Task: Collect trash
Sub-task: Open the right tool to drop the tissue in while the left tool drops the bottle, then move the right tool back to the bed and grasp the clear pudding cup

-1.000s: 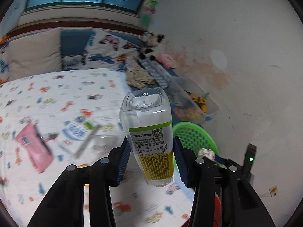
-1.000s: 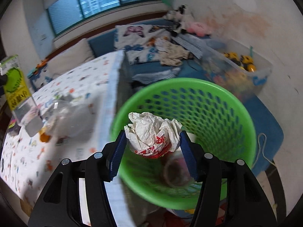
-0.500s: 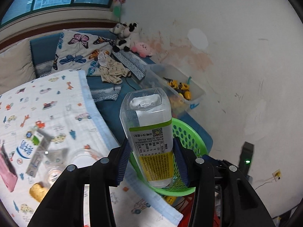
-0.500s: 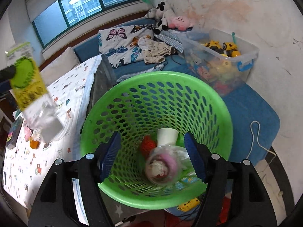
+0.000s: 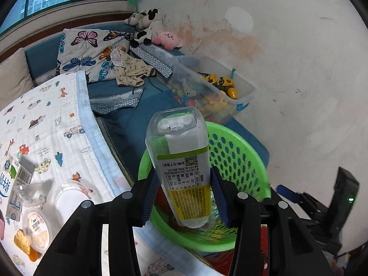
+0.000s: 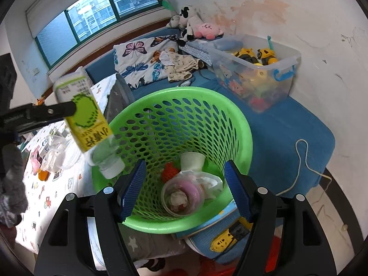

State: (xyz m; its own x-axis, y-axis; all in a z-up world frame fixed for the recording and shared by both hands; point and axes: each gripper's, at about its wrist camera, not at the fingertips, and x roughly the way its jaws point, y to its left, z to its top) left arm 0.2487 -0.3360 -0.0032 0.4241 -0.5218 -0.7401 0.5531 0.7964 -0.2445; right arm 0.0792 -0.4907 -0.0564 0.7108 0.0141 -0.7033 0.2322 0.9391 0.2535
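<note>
My left gripper (image 5: 184,197) is shut on a clear plastic bottle (image 5: 181,161) with a green and yellow label, held cap down over the near rim of the green basket (image 5: 241,165). In the right wrist view the bottle (image 6: 85,119) hangs at the basket's left rim (image 6: 179,92). My right gripper (image 6: 184,188) is open and empty above the basket. Inside lie a crumpled wrapper (image 6: 207,181), a plastic cup with pink (image 6: 181,195), a white cup (image 6: 192,161) and a red item (image 6: 169,171).
The table with a patterned cloth (image 5: 46,126) holds a milk carton (image 5: 11,179), clear plastic tubs (image 5: 55,197) and snack scraps (image 5: 23,241). A clear toy bin (image 6: 255,73) stands behind the basket on a blue mat. The wall is close on the right.
My right gripper opened and let the crumpled wrapper fall into the basket. My left gripper carried the bottle from over the table to the basket's rim.
</note>
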